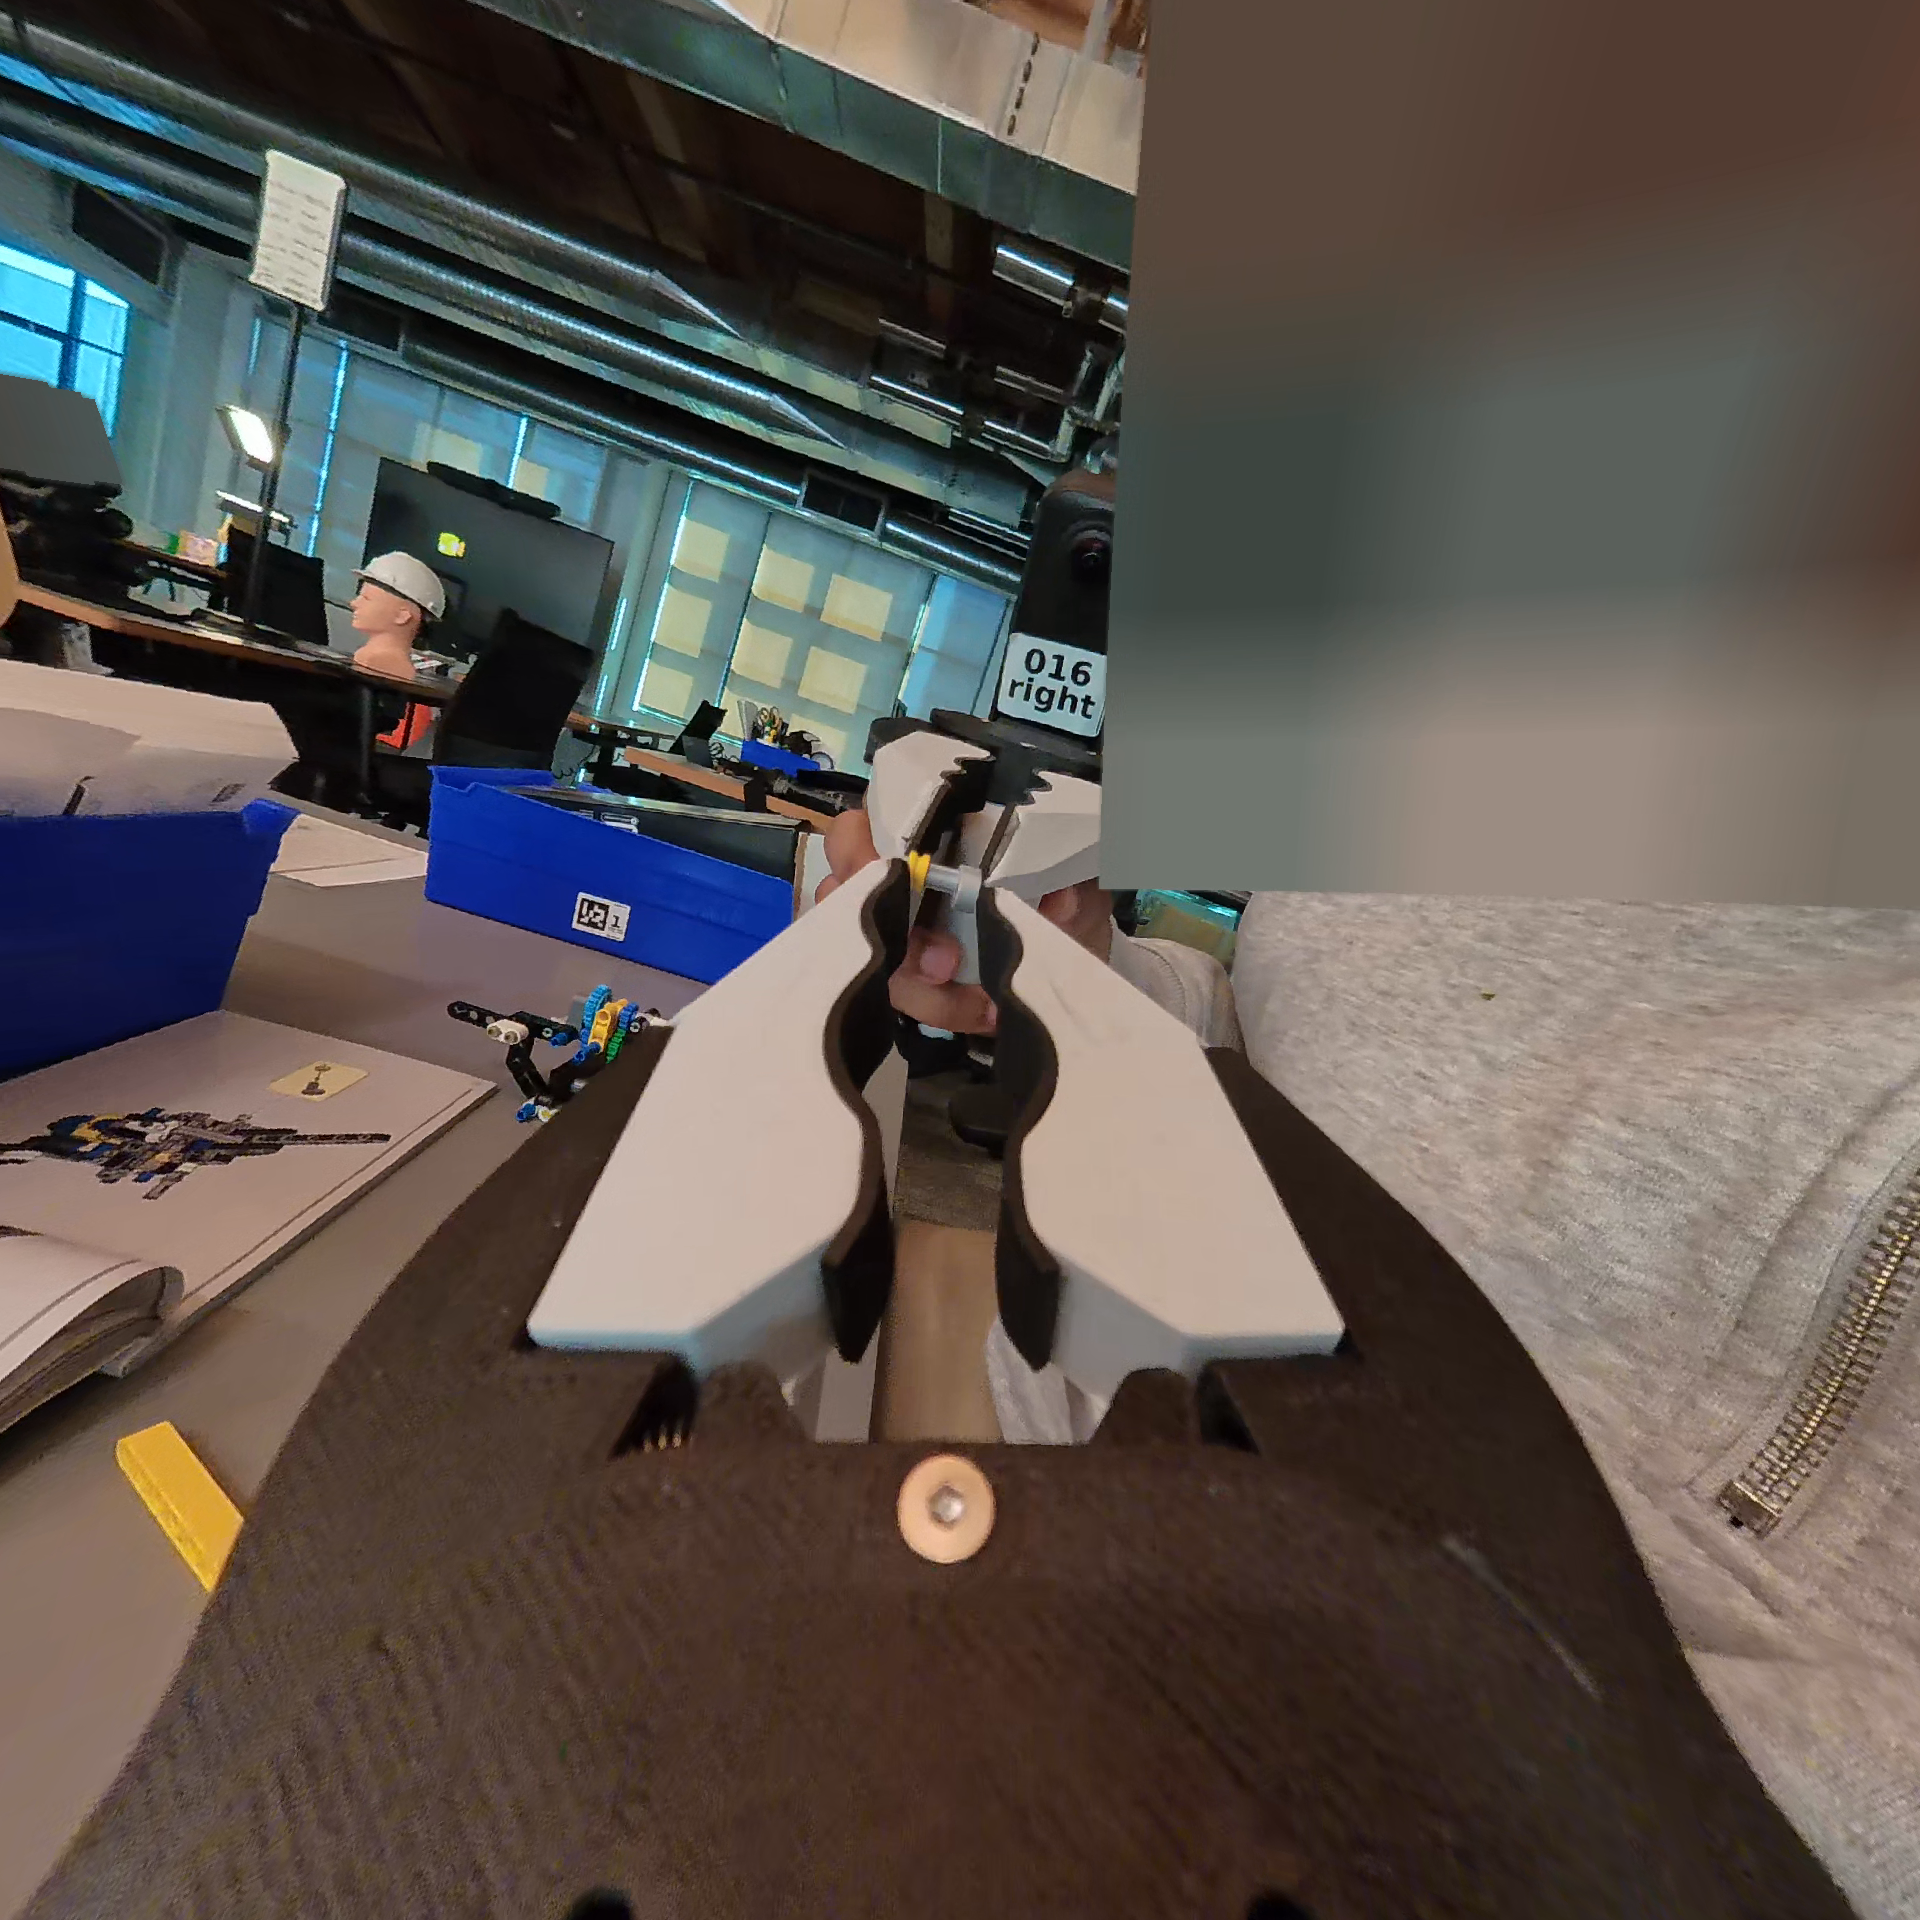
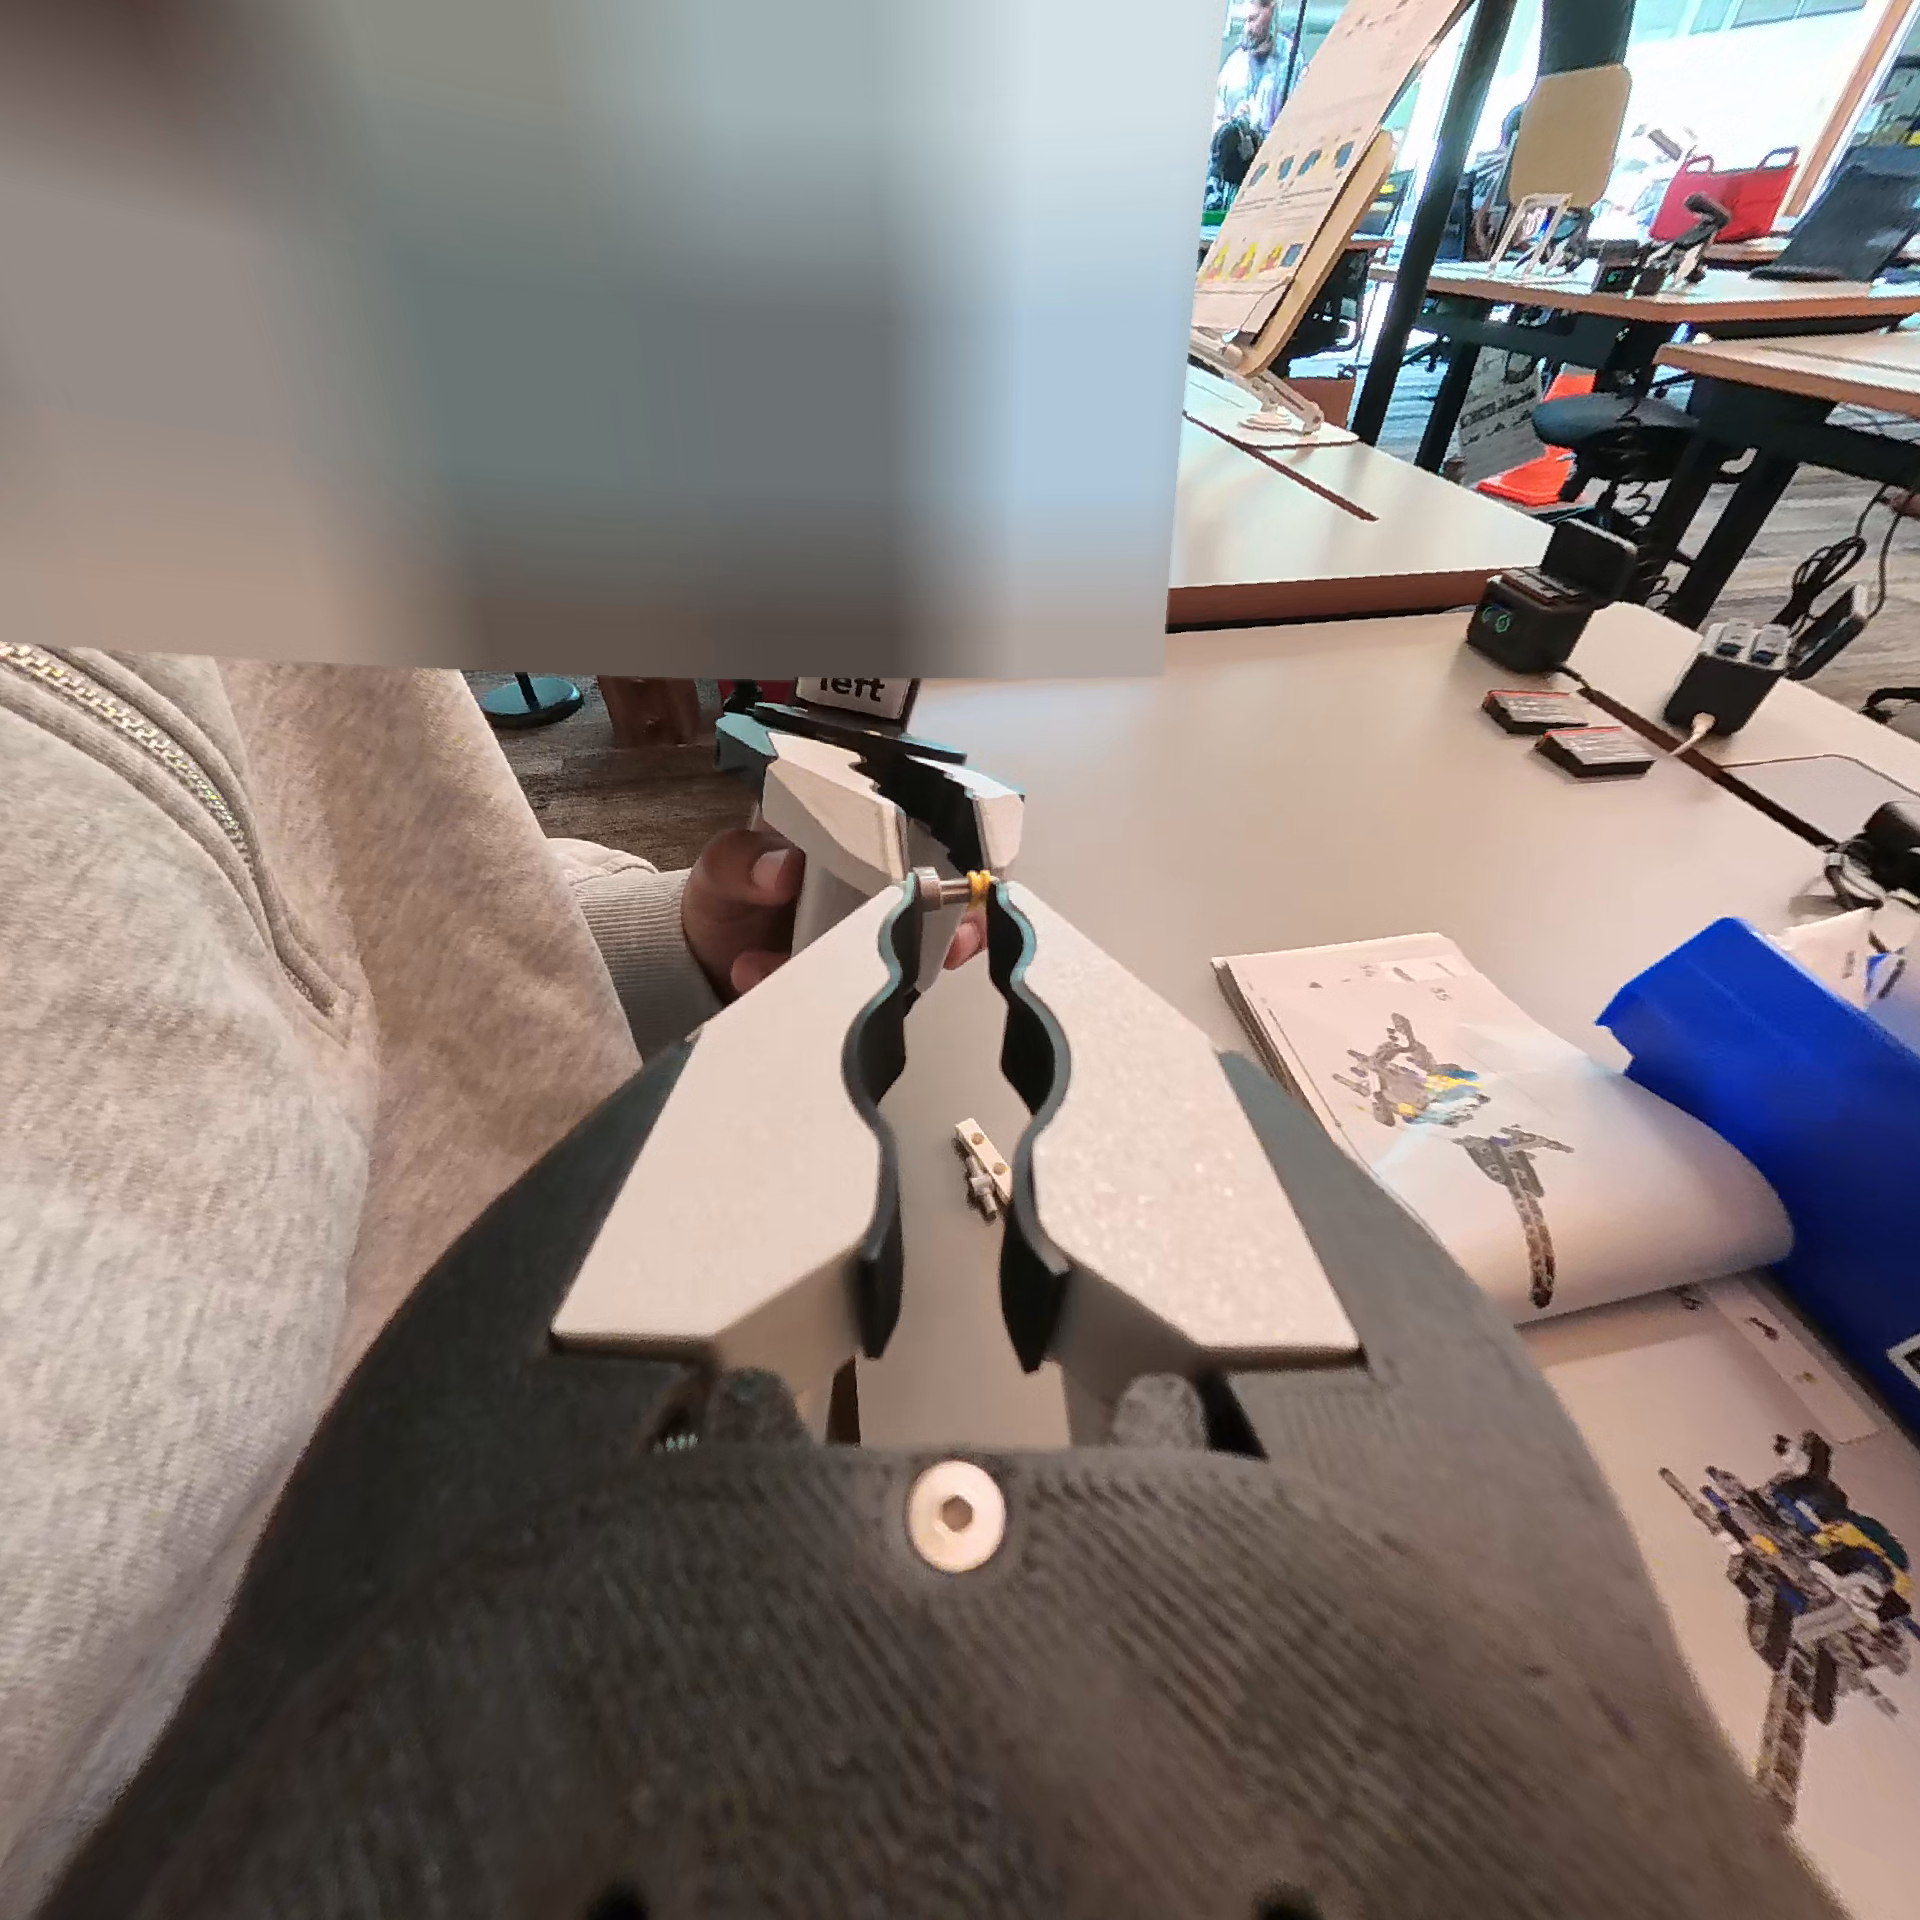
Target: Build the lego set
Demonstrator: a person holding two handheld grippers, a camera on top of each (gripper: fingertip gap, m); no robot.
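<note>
A small grey Lego piece (image 1: 966, 935) with a grey pin and a yellow bush (image 1: 916, 868) is held in the air between both grippers, which face each other tip to tip. My left gripper (image 1: 943, 888) is shut across this piece, the bush against one fingertip and the grey part against the other. My right gripper (image 2: 954, 894) is shut across the same grey piece (image 2: 930, 930) and yellow bush (image 2: 978, 883). A partly built black, blue and yellow model (image 1: 561, 1039) lies on the table. A small pale piece (image 2: 982, 1164) lies on the table under my right gripper.
An open instruction booklet (image 1: 208, 1143) and a yellow piece (image 1: 177, 1496) lie at the left. Blue bins (image 1: 603, 883) stand behind them. More booklet pages (image 2: 1455, 1091) and a blue bin (image 2: 1787, 1091) are at the right. A person in a grey hoodie (image 2: 208, 1039) is close by. The grippers are tip to tip, or close to it.
</note>
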